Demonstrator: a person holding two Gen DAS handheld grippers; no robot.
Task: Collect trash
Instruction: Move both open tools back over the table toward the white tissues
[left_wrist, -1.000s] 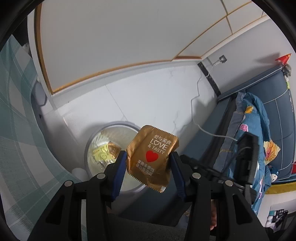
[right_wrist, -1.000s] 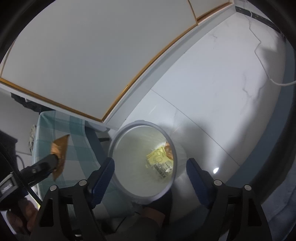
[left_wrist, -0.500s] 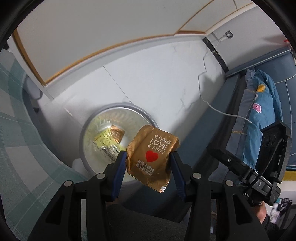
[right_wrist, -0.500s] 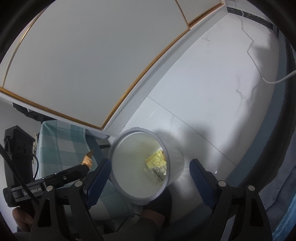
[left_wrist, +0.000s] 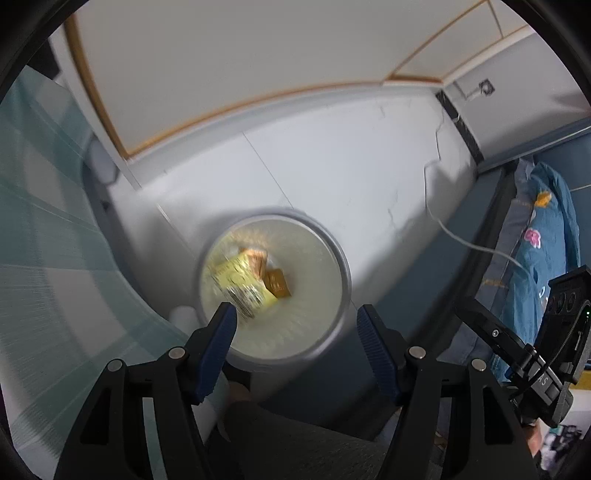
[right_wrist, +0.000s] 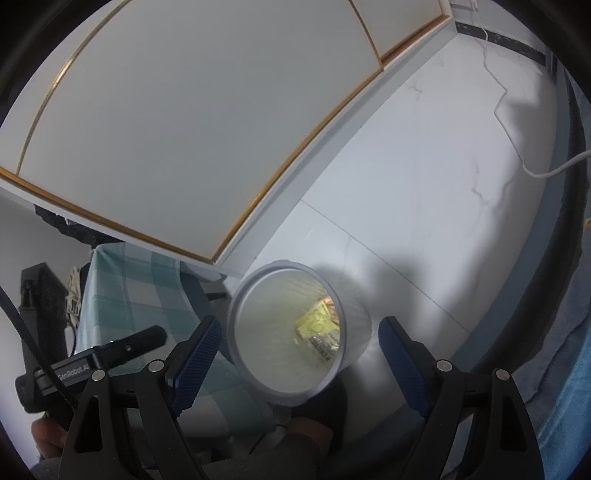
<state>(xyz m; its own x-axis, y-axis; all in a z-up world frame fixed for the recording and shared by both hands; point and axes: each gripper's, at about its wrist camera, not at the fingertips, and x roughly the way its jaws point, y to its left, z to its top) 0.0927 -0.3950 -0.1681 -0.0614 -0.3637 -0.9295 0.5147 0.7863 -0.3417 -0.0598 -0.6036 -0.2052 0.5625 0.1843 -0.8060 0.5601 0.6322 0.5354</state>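
White floor tiles carry the trash bin (left_wrist: 334, 258) right beneath my left hand-held gripper (left_wrist: 293, 326), whose jaws are opening, nothing between them; the gold wrapper (left_wrist: 277, 282) lies inside. My right hand-held gripper (right_wrist: 299, 345) hovers empty, spread wide, just beside.

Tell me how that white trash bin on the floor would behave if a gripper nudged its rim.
The white bin looks thin-walled and nearly empty, holding only a few wrappers, so it is probably light and would likely slide on the glossy floor tile. Being tall for its base, a push at the rim could tip it.
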